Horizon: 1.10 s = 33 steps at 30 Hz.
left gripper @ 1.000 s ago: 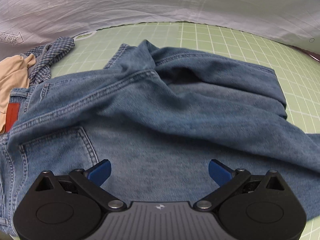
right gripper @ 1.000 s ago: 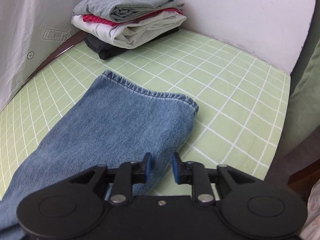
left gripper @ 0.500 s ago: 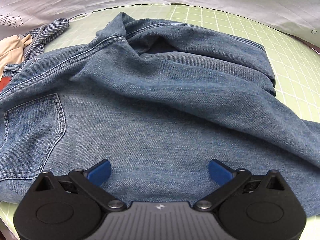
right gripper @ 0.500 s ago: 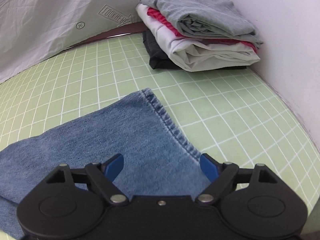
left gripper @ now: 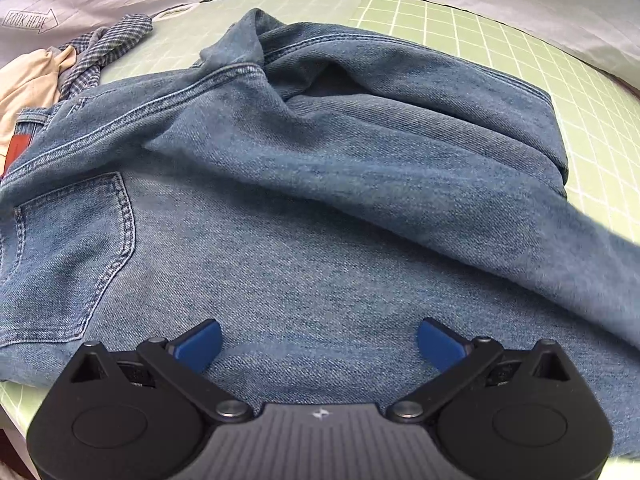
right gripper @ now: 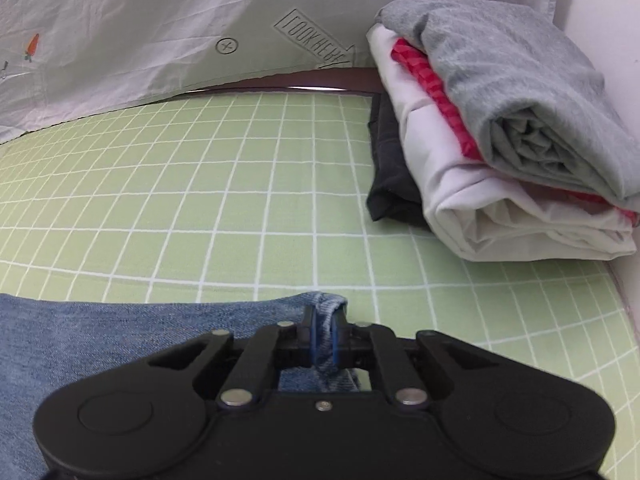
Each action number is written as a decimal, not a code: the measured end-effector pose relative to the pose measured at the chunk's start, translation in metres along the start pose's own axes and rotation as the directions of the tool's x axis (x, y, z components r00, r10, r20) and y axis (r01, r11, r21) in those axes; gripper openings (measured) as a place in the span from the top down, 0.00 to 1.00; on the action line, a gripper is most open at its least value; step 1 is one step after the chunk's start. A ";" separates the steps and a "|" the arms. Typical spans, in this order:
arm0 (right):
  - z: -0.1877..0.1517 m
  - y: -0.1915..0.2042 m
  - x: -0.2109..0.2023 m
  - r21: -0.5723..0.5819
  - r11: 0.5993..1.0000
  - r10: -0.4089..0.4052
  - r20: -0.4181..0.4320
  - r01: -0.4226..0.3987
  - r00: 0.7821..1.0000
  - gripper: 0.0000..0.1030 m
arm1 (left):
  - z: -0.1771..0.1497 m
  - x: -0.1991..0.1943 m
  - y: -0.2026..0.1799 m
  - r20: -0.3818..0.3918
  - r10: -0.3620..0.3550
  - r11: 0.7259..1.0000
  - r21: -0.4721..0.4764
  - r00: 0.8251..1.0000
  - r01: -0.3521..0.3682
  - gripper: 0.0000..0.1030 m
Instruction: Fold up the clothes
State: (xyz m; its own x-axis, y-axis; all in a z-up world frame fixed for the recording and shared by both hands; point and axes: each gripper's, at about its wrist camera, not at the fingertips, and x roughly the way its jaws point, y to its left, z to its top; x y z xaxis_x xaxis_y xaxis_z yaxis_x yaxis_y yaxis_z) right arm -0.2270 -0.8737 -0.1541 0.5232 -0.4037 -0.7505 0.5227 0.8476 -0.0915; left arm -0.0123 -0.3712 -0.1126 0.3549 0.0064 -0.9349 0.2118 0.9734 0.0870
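Note:
A pair of blue jeans point(left gripper: 304, 208) lies rumpled on the green grid mat, back pocket point(left gripper: 68, 256) at the left and one leg folded across the top. My left gripper point(left gripper: 318, 340) is open and empty just above the seat of the jeans. In the right wrist view my right gripper point(right gripper: 325, 332) is shut on the hem of a jeans leg point(right gripper: 330, 308), which trails off to the left point(right gripper: 100, 340).
A stack of folded clothes point(right gripper: 500, 128), grey on pink, white and black, stands at the right by the wall. A checked shirt point(left gripper: 104, 48) and a beige garment point(left gripper: 28, 80) lie at the far left. A white sheet point(right gripper: 140, 32) hangs behind the green mat point(right gripper: 240, 184).
My right gripper opened over the leg hem, then shut on it and turned toward the folded stack. My left gripper stayed open over the jeans and shifted slightly.

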 end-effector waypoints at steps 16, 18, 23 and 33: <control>-0.018 -0.040 -0.018 0.457 0.874 -0.165 -0.044 0.167 0.985 0.49 | -0.007 0.006 0.009 -0.006 -0.088 0.996 0.014 0.996 0.089 0.00; -0.040 -0.040 -0.038 0.521 0.840 -0.157 -0.040 0.154 0.987 0.46 | -0.011 0.004 0.009 0.008 -0.091 0.996 0.018 0.996 0.091 0.00; -0.091 -0.015 -0.079 0.631 0.761 -0.146 -0.058 0.150 0.988 0.45 | -0.020 0.002 0.011 0.033 -0.102 0.994 0.036 0.994 0.100 0.00; -0.138 0.043 -0.119 0.657 0.751 -0.045 -0.041 0.061 0.998 0.37 | -0.066 -0.028 0.053 0.092 -0.177 0.983 0.071 0.980 0.171 0.00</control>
State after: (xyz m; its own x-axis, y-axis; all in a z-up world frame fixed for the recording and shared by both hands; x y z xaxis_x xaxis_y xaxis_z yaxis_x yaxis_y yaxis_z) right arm -0.3595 -0.7415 -0.1593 0.4710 -0.4268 -0.7720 0.8669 0.3857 0.3157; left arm -0.0709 -0.3043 -0.1042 0.3941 -0.1875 -0.8997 0.3337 0.9414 -0.0501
